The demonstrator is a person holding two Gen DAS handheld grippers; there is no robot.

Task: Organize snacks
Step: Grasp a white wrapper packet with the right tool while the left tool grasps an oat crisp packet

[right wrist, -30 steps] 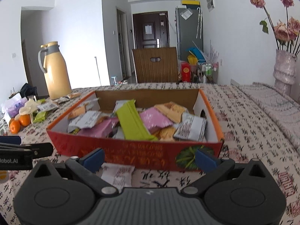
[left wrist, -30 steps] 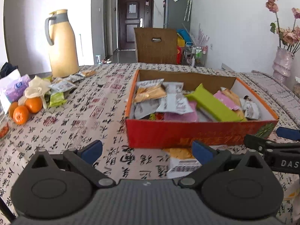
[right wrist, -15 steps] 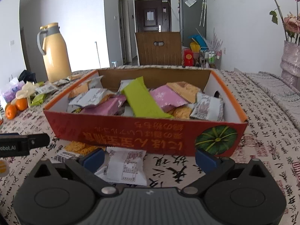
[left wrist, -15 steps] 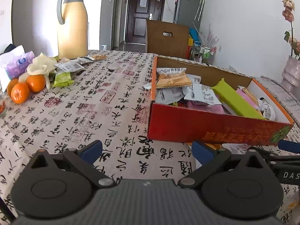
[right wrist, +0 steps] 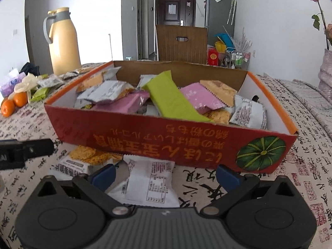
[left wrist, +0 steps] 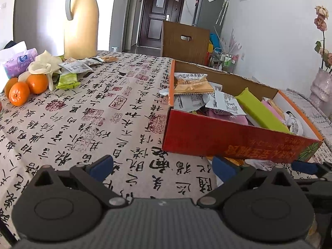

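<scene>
Two wide-open grippers hover over a patterned table: the right gripper [right wrist: 165, 175], jaws closing, straddles a white snack packet [right wrist: 148, 183] at six o'clock before the red box [right wrist: 166, 143], the left gripper [left wrist: 162, 166] is empty, and a shallow pinch could let the slick wrapper slip.

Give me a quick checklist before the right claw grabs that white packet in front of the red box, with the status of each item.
1. White packet lies between the right claw's fingers: ok.
2. Pads pressing on the packet: not ok; the jaws are closing but stand apart from it.
3. Orange packet beside it is clear of the grip: cannot tell; the two overlap near the left finger.
4. Left claw is out of the way: ok, open over bare tablecloth.
5. Box has room on top of its pile: ok.
</scene>
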